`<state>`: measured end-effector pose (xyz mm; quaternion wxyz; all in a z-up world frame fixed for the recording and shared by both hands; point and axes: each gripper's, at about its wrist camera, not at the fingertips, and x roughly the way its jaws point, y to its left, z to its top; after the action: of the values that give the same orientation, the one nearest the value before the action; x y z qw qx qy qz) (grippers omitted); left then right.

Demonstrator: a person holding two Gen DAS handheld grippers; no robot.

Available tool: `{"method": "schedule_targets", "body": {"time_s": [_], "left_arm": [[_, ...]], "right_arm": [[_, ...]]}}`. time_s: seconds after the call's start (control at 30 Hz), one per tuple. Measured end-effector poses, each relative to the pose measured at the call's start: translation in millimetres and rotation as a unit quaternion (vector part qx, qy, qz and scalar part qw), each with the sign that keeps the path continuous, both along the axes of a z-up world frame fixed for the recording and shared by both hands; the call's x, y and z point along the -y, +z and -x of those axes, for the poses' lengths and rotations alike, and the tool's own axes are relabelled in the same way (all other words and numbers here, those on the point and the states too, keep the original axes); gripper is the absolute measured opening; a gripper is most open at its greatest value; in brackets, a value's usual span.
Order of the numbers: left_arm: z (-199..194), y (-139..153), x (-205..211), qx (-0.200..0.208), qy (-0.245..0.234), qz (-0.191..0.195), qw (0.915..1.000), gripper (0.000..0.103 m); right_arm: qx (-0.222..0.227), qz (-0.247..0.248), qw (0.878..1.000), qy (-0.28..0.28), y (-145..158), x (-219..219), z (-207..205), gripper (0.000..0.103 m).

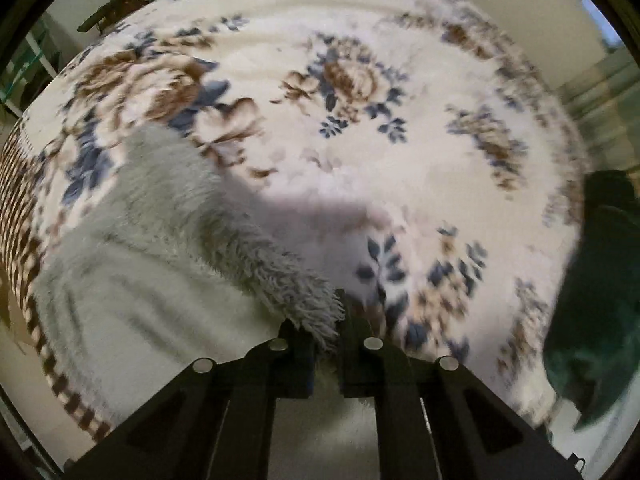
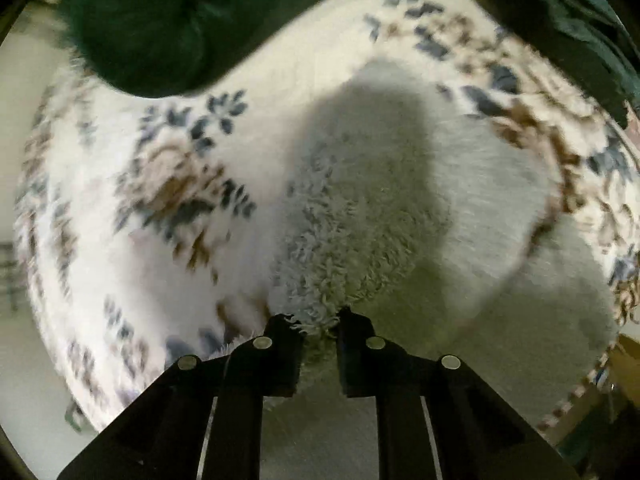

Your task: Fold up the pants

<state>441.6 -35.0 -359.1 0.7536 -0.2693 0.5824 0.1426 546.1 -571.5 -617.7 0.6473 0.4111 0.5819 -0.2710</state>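
The pants are pale grey fluffy fleece (image 1: pixel 168 240) and lie on a floral blanket (image 1: pixel 360 140). In the left wrist view, my left gripper (image 1: pixel 322 320) is shut on a fuzzy edge of the pants, lifted off the blanket. In the right wrist view, the pants (image 2: pixel 380 200) spread ahead with one part folded over. My right gripper (image 2: pixel 318 324) is shut on another fuzzy edge of them. Both frames are motion-blurred.
A dark green garment lies at the blanket's right edge in the left wrist view (image 1: pixel 600 300) and at the top in the right wrist view (image 2: pixel 160 20). The blanket's checked border (image 1: pixel 24 208) marks its left edge. Floor and furniture show beyond.
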Motion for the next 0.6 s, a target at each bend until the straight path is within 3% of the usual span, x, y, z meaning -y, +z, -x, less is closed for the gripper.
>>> {"method": "schedule_targets", "body": {"time_s": [0.03, 0.1, 0.17, 0.3, 0.43, 0.53, 0.57, 0.6], "left_arm": [[-2.4, -0.9, -10.6, 0.011, -0.008, 0.003, 0.9999, 0.005], [35.7, 10.5, -23.1, 0.023, -0.016, 0.007, 0.9996, 0.005], [45.0, -23.2, -34.9, 0.018, -0.017, 0.006, 0.9997, 0.005], [121.1, -68.9, -47.2, -0.024, -0.015, 0.000, 0.9996, 0.005], [172.7, -133.3, -52.7, -0.079, -0.007, -0.003, 0.9969, 0.006], [193.9, -150.6, -53.3, -0.071, 0.009, -0.001, 0.9975, 0.009], [196.7, -148.8, -53.8, -0.062, 0.014, -0.003, 0.9980, 0.011], [197.9, -145.6, -53.8, -0.057, 0.013, -0.009, 0.9983, 0.019]], "right_arm": [[0.013, 0.000, 1.000, 0.006, 12.6, -3.8, 19.3, 0.014], [0.030, -0.003, 0.999, 0.015, 31.0, 1.0, 41.7, 0.014], [0.040, -0.011, 0.999, 0.022, 53.9, -2.4, 87.5, 0.014], [0.025, -0.008, 0.998, 0.048, 77.5, -1.8, 178.0, 0.014], [-0.020, -0.001, 0.998, 0.066, 41.0, -9.3, 245.1, 0.014], [-0.047, -0.009, 0.994, 0.095, 4.8, -11.5, 269.3, 0.017], [-0.060, -0.012, 0.992, 0.109, -5.0, -13.4, 272.9, 0.025], [-0.071, -0.020, 0.990, 0.121, -10.9, -16.0, 275.6, 0.035]]}}
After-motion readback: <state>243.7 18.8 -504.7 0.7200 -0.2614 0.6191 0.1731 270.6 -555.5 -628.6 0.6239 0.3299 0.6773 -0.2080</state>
